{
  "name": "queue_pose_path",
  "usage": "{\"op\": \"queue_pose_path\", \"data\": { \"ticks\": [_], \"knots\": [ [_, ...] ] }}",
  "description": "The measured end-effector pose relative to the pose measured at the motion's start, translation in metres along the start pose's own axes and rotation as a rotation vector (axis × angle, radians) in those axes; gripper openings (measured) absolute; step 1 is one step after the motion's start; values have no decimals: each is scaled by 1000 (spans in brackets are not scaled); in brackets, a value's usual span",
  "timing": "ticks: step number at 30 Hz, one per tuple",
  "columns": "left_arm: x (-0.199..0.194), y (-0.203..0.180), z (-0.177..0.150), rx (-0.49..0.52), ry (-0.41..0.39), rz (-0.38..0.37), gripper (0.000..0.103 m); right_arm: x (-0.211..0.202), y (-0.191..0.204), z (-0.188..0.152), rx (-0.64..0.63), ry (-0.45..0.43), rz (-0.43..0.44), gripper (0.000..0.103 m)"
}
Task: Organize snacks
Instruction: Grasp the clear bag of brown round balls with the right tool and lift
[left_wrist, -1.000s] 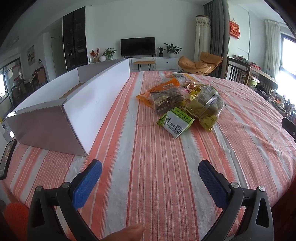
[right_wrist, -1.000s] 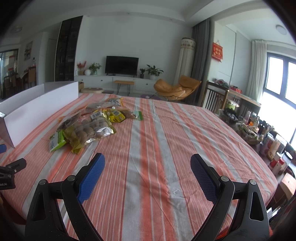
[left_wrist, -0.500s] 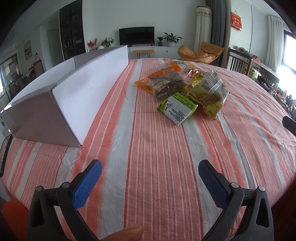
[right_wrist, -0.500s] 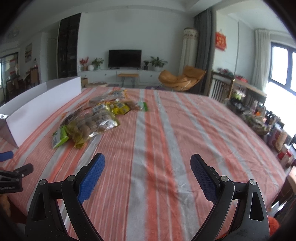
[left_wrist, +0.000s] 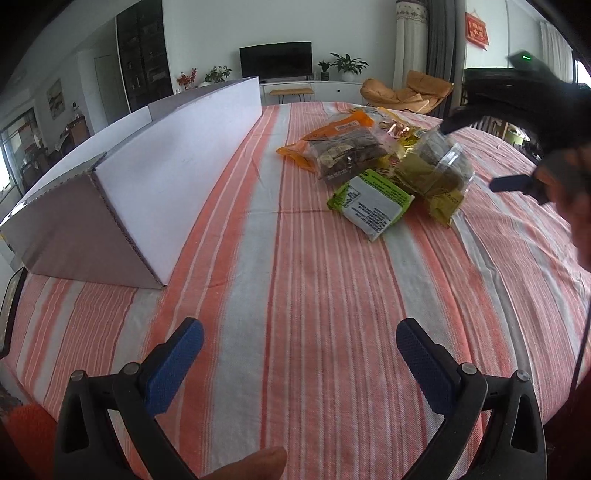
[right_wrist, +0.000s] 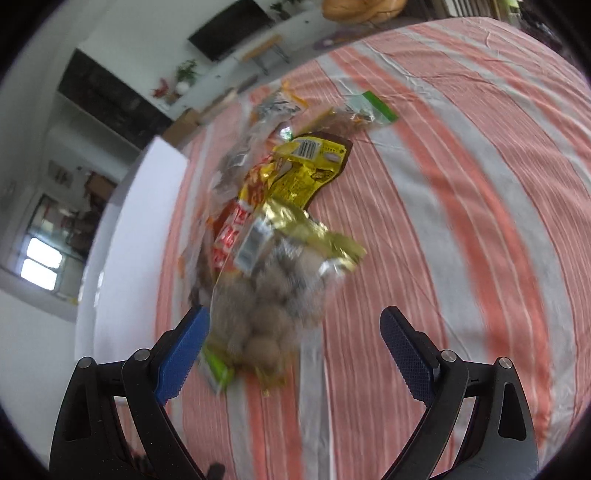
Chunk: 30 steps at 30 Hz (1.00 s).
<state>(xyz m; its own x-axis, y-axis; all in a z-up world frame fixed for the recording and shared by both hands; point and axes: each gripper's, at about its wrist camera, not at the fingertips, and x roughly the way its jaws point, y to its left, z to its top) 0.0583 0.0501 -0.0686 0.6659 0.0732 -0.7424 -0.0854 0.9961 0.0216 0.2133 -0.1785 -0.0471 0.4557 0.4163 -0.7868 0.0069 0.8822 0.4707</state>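
Observation:
A pile of snack packets lies on the striped tablecloth: a green-and-white packet (left_wrist: 371, 202), an orange bag of dark snacks (left_wrist: 341, 147) and a clear bag of round brown snacks (left_wrist: 434, 171). My left gripper (left_wrist: 299, 356) is open and empty, low near the table's front edge. My right gripper (left_wrist: 480, 151) is open and hovers over the pile's right side. In the right wrist view the right gripper (right_wrist: 291, 349) is open just above the clear bag of round snacks (right_wrist: 266, 314), with yellow foil packets (right_wrist: 303, 173) behind it. That view is blurred.
A long white cardboard box (left_wrist: 177, 158) lies on the table's left, open at the top; it also shows in the right wrist view (right_wrist: 129, 236). The tablecloth (left_wrist: 314, 277) has orange and grey stripes. A living room with TV and armchair lies beyond.
My right gripper has swung left and tilted down over the snack pile, now close above the clear bag. My left gripper has risen slightly, and the right gripper has entered its view.

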Motion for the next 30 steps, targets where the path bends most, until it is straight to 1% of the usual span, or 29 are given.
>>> {"op": "queue_pose_path", "data": {
  "ticks": [2, 4, 7, 9, 10, 11, 12, 14, 17, 21, 22, 23, 24, 25, 26, 27, 29, 30],
  "knots": [
    [2, 2, 2, -7, 1, 4, 103, 12, 13, 5, -21, 15, -53, 95],
    [4, 4, 3, -11, 2, 8, 103, 25, 21, 4, -39, 50, -88, 95],
    [6, 5, 5, -8, 4, 12, 103, 39, 19, 2, -49, 93, -161, 95],
    [7, 4, 5, 2, 4, 17, 103, 36, 13, -1, -60, 71, -166, 91],
    [6, 2, 5, 5, 4, 18, 103, 32, 11, -3, -74, 60, -160, 83],
    [7, 1, 5, 9, 5, 18, 103, 24, 10, -6, -117, 43, -150, 71],
    [8, 0, 6, 12, 7, 18, 103, 19, 10, -7, -145, 31, -137, 56],
    [9, -2, 5, 17, 12, 19, 103, 7, 8, -10, -211, 27, -189, 55],
    [13, -5, 4, 25, 24, 19, 103, -18, -16, -19, -296, 29, -214, 55],
    [14, -6, 3, 22, 23, 12, 103, -46, -55, -25, -365, -46, -291, 55],
    [14, -6, 2, 17, 24, 7, 103, -53, -62, -28, -375, -68, -297, 56],
    [13, -5, 0, 9, 26, 1, 103, -61, -73, -32, -390, -102, -303, 57],
    [14, -4, 1, -1, 30, -8, 103, -65, -79, -33, -397, -125, -304, 61],
    [15, -2, 1, -13, 34, -18, 103, -69, -85, -35, -400, -148, -304, 68],
    [16, -1, 1, -21, 36, -24, 103, -72, -94, -39, -396, -167, -304, 72],
    [16, -1, 0, -18, 33, -23, 103, -69, -97, -39, -386, -164, -315, 75],
    [13, -1, -2, -16, 31, -24, 103, -61, -108, -43, -348, -133, -314, 75],
    [13, -1, -3, -14, 30, -24, 103, -61, -109, -44, -346, -142, -315, 76]
  ]
}}
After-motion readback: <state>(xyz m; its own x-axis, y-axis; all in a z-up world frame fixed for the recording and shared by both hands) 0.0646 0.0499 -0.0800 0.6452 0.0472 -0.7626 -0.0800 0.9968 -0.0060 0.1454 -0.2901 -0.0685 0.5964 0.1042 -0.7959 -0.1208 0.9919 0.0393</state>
